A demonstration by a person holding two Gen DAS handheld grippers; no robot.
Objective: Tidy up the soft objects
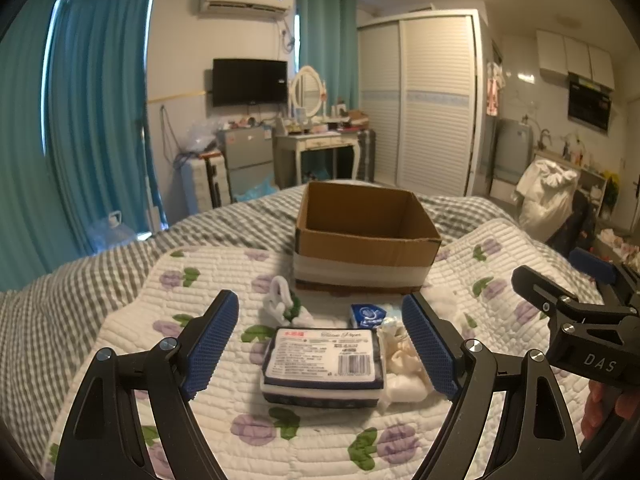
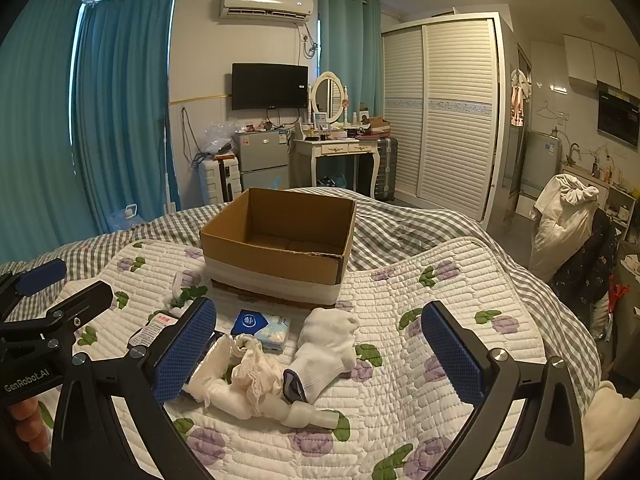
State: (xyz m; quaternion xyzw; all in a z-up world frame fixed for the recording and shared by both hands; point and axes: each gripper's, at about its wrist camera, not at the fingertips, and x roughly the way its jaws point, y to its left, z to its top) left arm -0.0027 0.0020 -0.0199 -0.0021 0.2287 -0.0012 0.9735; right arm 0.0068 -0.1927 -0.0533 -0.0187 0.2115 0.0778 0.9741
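Both tongs gape wide, empty: left gripper [image 1: 320,348] straddles the flat plastic-wrapped tissue pack [image 1: 322,364], right gripper [image 2: 320,354] hangs over the ribbed white socks [image 2: 326,350] and crumpled cream lace cloth [image 2: 256,376]. Small blue tissue packet [image 2: 260,326] lies just beyond. Open brown cardboard box [image 2: 280,236] sits farther on the quilted floral bedspread [image 2: 440,280], bare quilt to its right.
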